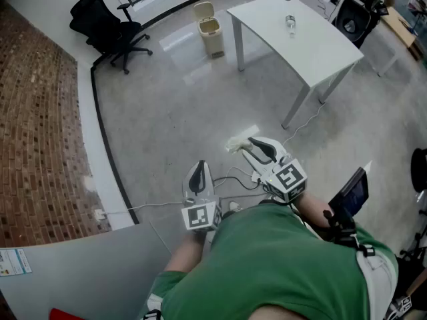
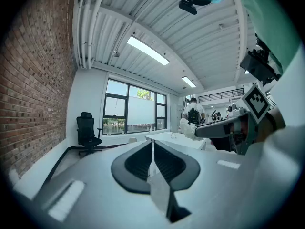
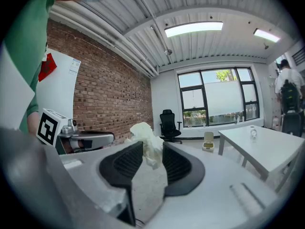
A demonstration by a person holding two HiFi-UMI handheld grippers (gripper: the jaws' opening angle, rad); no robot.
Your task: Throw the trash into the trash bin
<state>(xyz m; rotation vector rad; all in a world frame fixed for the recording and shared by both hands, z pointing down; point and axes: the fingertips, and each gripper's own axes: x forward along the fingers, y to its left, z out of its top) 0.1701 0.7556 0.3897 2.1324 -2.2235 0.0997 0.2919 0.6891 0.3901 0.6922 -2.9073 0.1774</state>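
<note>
My right gripper (image 1: 245,144) (image 3: 151,149) is shut on a crumpled white tissue (image 3: 144,138), which sticks out past its fingertips (image 1: 235,143). It is held level over the grey floor, well short of the bin. The small beige trash bin (image 1: 209,29) stands far ahead on the floor, left of the white table; in the right gripper view the trash bin (image 3: 208,140) is small beside the table's leg. My left gripper (image 1: 198,177) (image 2: 152,149) hangs to the left of the right one, jaws pressed together with nothing between them.
A white table (image 1: 313,43) with a clear bottle (image 1: 290,23) on it stands right of the bin. A black office chair (image 1: 107,27) sits at the back left by the brick wall (image 1: 33,132). White cables (image 1: 303,124) trail across the floor. Another person (image 3: 287,97) stands at the far right.
</note>
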